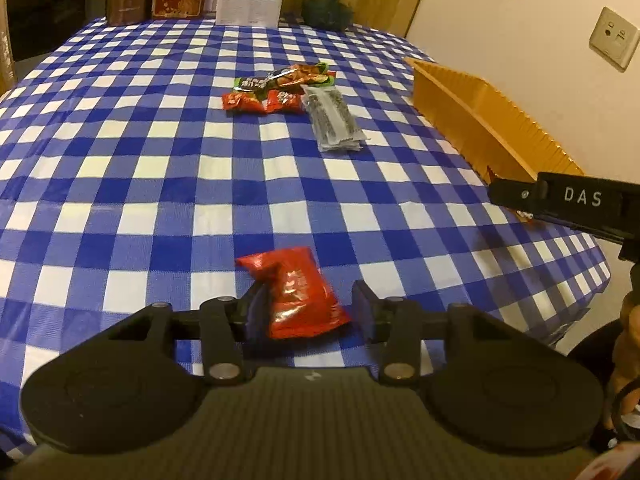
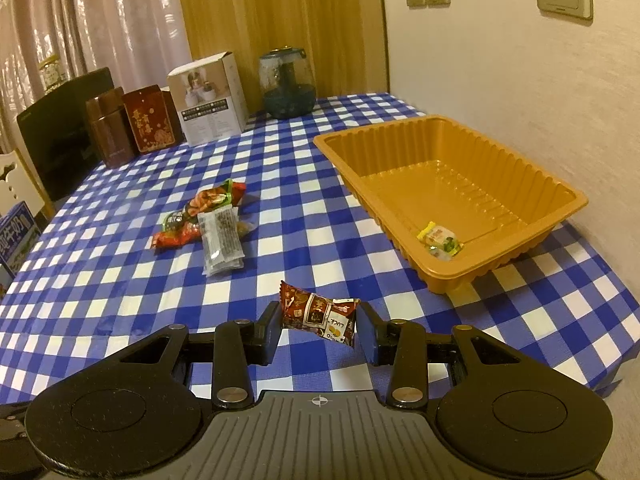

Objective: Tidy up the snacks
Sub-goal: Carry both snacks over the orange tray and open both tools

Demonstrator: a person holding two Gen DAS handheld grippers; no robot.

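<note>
A red snack packet [image 1: 296,292] lies on the blue checked tablecloth between the jaws of my left gripper [image 1: 308,300]. Those jaws stand open; the left pad is at the packet's edge and a gap shows on the right. My right gripper [image 2: 320,316] is shut on a brown snack packet [image 2: 316,312] and holds it above the cloth, left of the orange tray [image 2: 440,132]. One yellow-wrapped candy [image 2: 440,240] lies in the tray. Several more packets [image 2: 200,216] lie piled mid-table, with a grey packet [image 2: 222,240] beside them. The left wrist view shows the right gripper [image 1: 508,200] in front of the tray [image 1: 480,120].
Brown tins [image 2: 112,132], a white box [image 2: 208,100] and a glass jar [image 2: 286,84] line the table's far edge. A wall with sockets runs along the right behind the tray. The table's right edge drops off just past the tray. A hand [image 1: 628,352] shows at the right.
</note>
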